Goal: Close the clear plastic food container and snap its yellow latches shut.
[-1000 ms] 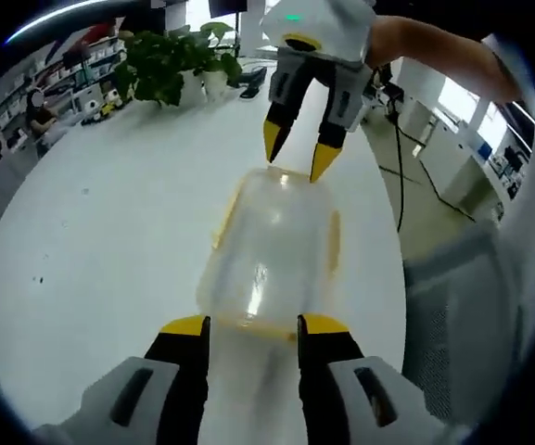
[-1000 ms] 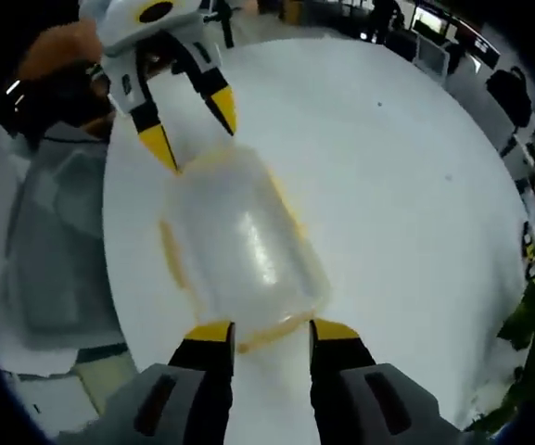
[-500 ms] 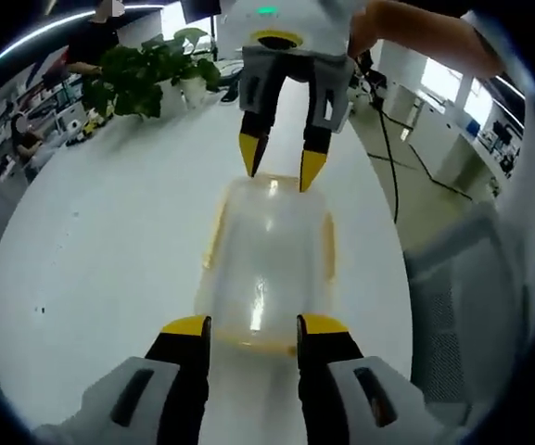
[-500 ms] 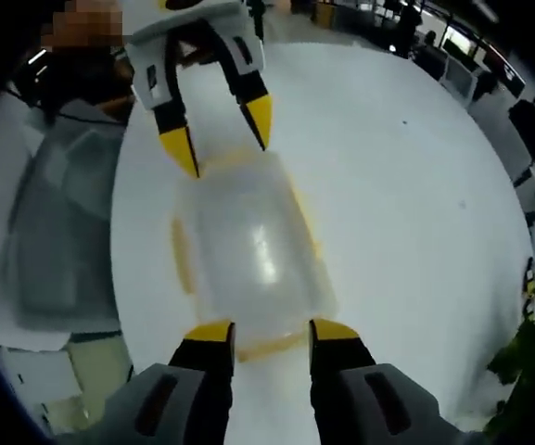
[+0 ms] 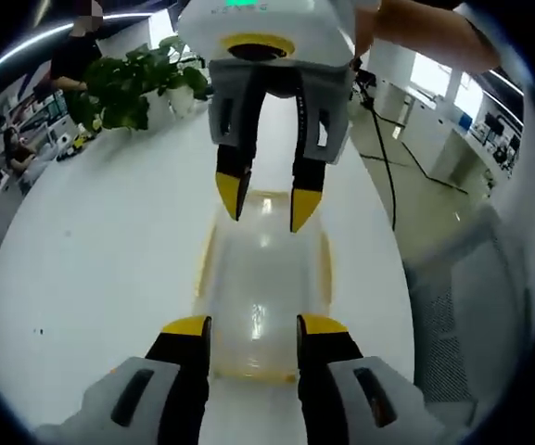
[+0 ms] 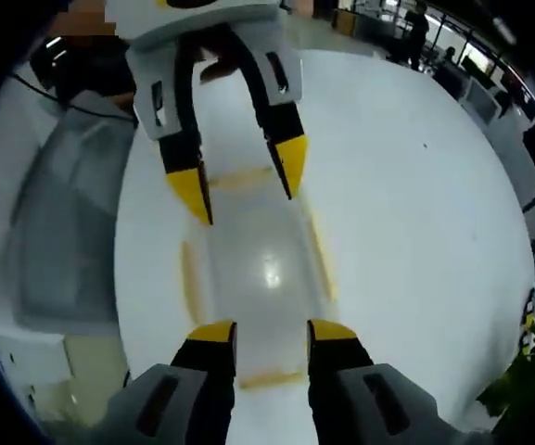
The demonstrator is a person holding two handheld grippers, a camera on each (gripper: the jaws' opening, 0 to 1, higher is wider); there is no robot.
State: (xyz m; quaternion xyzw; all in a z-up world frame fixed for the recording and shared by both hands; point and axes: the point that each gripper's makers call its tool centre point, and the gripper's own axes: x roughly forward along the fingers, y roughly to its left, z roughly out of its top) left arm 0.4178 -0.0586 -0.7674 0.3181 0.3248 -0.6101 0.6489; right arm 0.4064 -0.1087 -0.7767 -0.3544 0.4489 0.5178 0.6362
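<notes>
A clear plastic food container (image 5: 262, 278) (image 6: 260, 273) lies on the white table with its lid on top. Yellow latches run along its long sides (image 5: 204, 264) (image 6: 321, 264) and at its ends (image 5: 248, 375). My left gripper (image 5: 254, 329) is open, its jaws standing over the near end of the container. My right gripper (image 5: 269, 197) comes in from the top, open, with its yellow tips over the far end. In the right gripper view the same holds mirrored: the right gripper (image 6: 273, 332) is open at the near end and the left gripper (image 6: 241, 181) is open at the far end.
The round white table (image 5: 91, 260) (image 6: 415, 213) ends just beyond the container's side. A grey chair (image 5: 462, 306) (image 6: 58, 241) stands off that edge. A potted plant (image 5: 128, 83) sits at the table's far side. A cable (image 5: 392, 158) lies on the floor.
Both grippers have drawn closer to each other over the container. Each opposite gripper looms larger and now reaches above the lid's end. The jaws stay open.
</notes>
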